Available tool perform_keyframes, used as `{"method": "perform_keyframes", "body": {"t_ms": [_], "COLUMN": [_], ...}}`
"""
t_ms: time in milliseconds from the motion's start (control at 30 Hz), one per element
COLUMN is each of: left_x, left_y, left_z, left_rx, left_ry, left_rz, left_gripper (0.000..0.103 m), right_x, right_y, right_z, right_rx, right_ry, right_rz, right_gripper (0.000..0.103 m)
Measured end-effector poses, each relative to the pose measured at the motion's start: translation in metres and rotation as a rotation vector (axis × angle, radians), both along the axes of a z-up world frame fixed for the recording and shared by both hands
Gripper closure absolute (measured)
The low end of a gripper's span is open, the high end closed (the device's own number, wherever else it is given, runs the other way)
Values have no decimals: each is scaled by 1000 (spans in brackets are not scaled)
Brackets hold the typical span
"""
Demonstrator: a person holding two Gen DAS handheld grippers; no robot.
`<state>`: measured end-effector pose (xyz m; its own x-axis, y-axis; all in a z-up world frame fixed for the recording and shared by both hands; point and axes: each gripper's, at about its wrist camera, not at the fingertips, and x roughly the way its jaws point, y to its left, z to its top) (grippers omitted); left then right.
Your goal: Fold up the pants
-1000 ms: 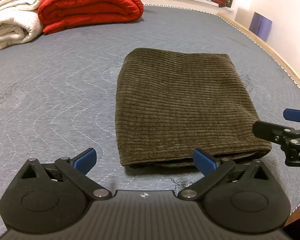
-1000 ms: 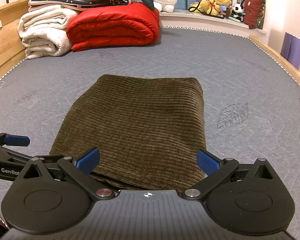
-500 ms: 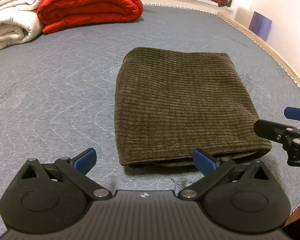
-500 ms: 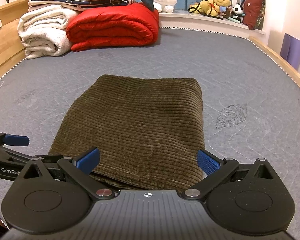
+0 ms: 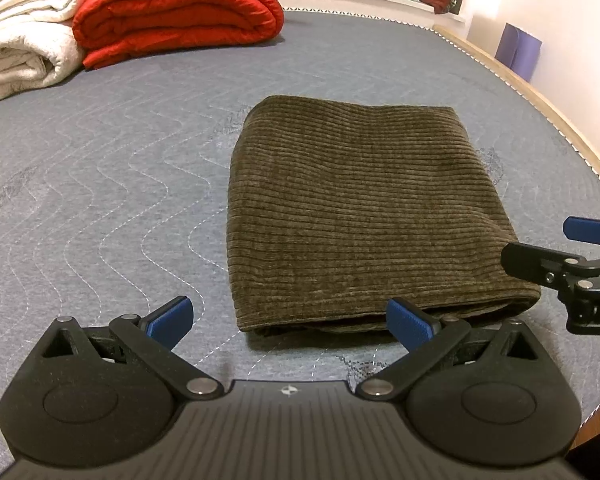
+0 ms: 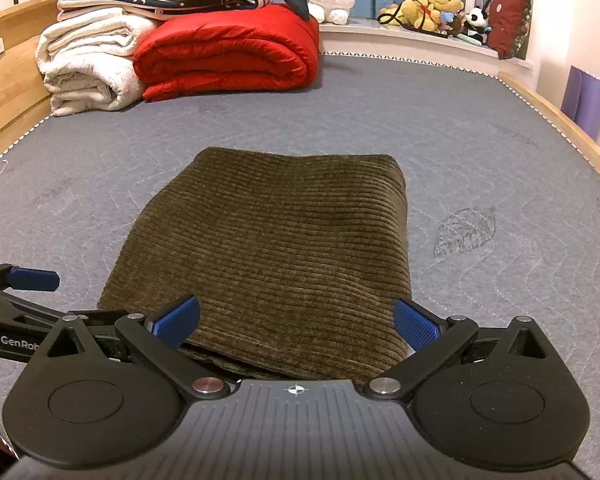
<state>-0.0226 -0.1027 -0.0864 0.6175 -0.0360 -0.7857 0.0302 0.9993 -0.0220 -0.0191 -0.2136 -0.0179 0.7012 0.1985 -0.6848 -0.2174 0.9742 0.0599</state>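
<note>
Left gripper (image 5: 290,322): blue fingers (image 5: 171,318) standing wide apart, gripping nothing, hovering just short of the near edge of the pants (image 5: 364,216). Right gripper (image 6: 296,320): pads (image 6: 416,326) likewise spread wide and empty, sitting over the near edge of the same bundle; whether they are touching the cloth cannot be told. Each tool is showing at the margin of the other's view, so the two are working side by side at the near end. The olive corduroy pants are lying flat on the grey quilted mattress (image 5: 100,184), roughly mid-bed, well apart from the red duvet (image 6: 228,54) and the rolled white blankets (image 6: 88,68) stacked at the far end. Judging progress: the garment is already reading as a compact, multi-layered rectangle, with layered edges stacking at the near end and a rounded fold at the far end, no legs or waistband trailing out. Folding is looking essentially finished; at most a final tidy or one more halving is remaining. Orientation: the long axis is running away from the grippers toward the bedding, corduroy ribs crossing it, the open layered end pointing back at the person.
</note>
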Motion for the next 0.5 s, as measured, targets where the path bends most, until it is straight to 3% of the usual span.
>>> {"method": "perform_keyframes", "body": {"t_ms": [500], "left_x": [-2], "left_y": [-2], "left_z": [2], "left_rx": [6], "left_ry": [-10], "left_rz": [-17], "left_gripper": [0], "right_x": [0], "right_y": [0], "right_z": [-1], "right_rx": [-3], "right_ry": [-2], "right_rz": [5], "right_gripper": [1]}}
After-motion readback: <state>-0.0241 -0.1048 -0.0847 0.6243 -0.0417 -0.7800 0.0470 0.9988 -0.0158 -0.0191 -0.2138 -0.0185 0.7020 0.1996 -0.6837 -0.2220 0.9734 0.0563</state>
